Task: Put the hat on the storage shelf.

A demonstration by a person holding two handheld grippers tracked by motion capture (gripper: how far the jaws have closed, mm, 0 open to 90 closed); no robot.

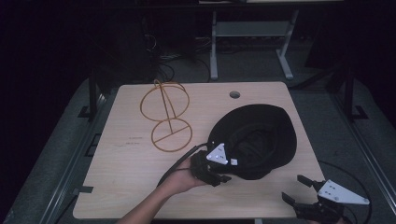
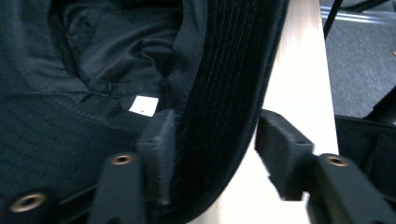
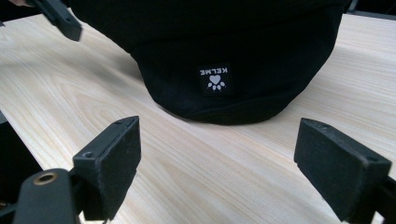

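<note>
I am setting my left hand-held gripper (image 2: 210, 154) half-wide around the black hat's (image 1: 257, 140) brim, not yet clamped; the wire stand (image 1: 166, 114) beyond is waiting; my right hand-held gripper (image 3: 215, 163) is gaping wide.

You're looking at a black cloth hat (image 2: 224, 93) between your left claw's jaws, its brim showing matt, ribbed stitching and the lining just beyond looking thinner and slightly shiny. The pads (image 2: 159, 149) are looking like rough, foamy black rubber. Under your right claw (image 3: 215, 163), the table (image 3: 210, 177) is showing pale wood grain with a smooth, faintly glossy finish. A small woven-looking label (image 3: 215, 79) is sitting on the hat's fabric straight ahead.
</note>
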